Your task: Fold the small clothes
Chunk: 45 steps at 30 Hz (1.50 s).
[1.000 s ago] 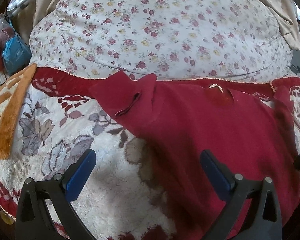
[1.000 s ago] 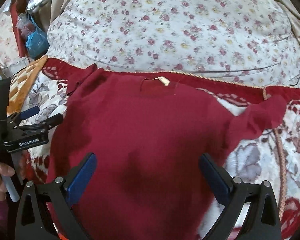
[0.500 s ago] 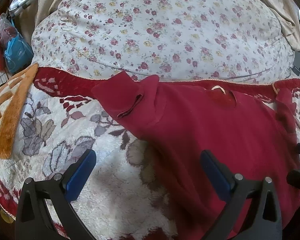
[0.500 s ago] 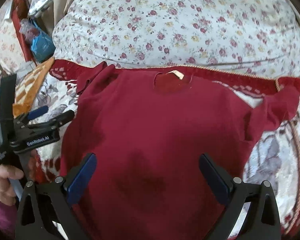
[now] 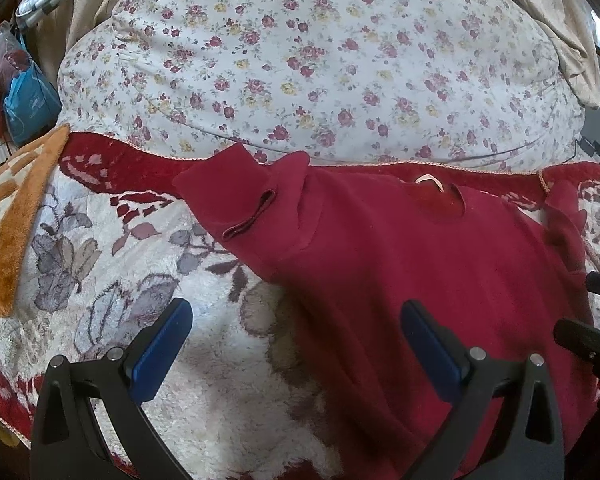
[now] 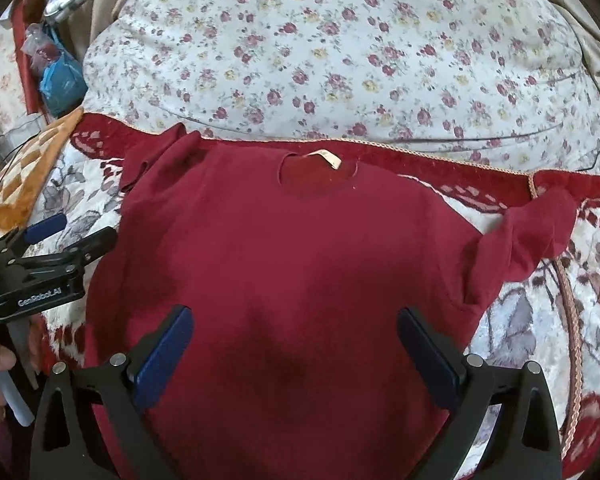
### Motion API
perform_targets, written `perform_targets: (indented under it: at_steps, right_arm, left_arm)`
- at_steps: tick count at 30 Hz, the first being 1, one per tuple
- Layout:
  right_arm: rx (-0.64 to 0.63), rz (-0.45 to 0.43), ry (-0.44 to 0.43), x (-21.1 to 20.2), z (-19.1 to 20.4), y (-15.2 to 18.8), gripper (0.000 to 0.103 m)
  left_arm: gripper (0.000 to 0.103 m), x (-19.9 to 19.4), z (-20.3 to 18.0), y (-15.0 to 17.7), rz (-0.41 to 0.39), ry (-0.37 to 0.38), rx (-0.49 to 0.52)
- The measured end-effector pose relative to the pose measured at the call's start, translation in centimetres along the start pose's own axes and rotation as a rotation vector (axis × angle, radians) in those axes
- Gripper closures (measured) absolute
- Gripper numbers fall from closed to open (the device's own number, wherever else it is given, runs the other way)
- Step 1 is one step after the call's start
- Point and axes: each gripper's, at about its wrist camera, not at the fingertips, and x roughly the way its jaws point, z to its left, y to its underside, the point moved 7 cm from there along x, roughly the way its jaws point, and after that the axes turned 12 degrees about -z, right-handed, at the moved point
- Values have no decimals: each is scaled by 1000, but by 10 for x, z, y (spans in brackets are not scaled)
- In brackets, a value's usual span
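A small dark red T-shirt (image 6: 300, 264) lies spread flat on a plush floral blanket (image 5: 112, 280), neck hole and label (image 6: 328, 158) at the far side. Its left sleeve (image 5: 236, 200) is bunched and folded over; its right sleeve (image 6: 532, 236) is crumpled. My left gripper (image 5: 296, 332) is open and empty, above the shirt's left edge. My right gripper (image 6: 296, 336) is open and empty, over the shirt's lower middle. The left gripper also shows in the right wrist view (image 6: 64, 236), beside the shirt's left side.
A large rose-print cushion (image 6: 340, 52) rises just behind the shirt. An orange checked cloth (image 5: 8, 216) lies at the left. Blue and clear plastic bags (image 5: 24, 92) sit at the far left. Beige fabric (image 5: 572, 48) hangs at the back right.
My right gripper has moved left, so the shirt now sits more centred under it. My left gripper has shifted slightly closer to the shirt. Both stay open.
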Motion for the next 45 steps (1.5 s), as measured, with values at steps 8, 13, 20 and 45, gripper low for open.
perform_targets:
  at_steps: [8,13,20,45]
  right_arm:
    - [18,7,5,5,-2,0,0]
    - [49,13,-17,10,-2,-3,0]
    - [66,34,-35,17,4,1,0]
    - [79,38,34,27,-5,-1,0]
  left_arm:
    - [0,5,-1,2,6,-13,2]
    - [0,8,3,1,9,-25,-6]
    - [0,9,5,1,11,-37,-8]
    - [0,11,8,2,18,-39,-12]
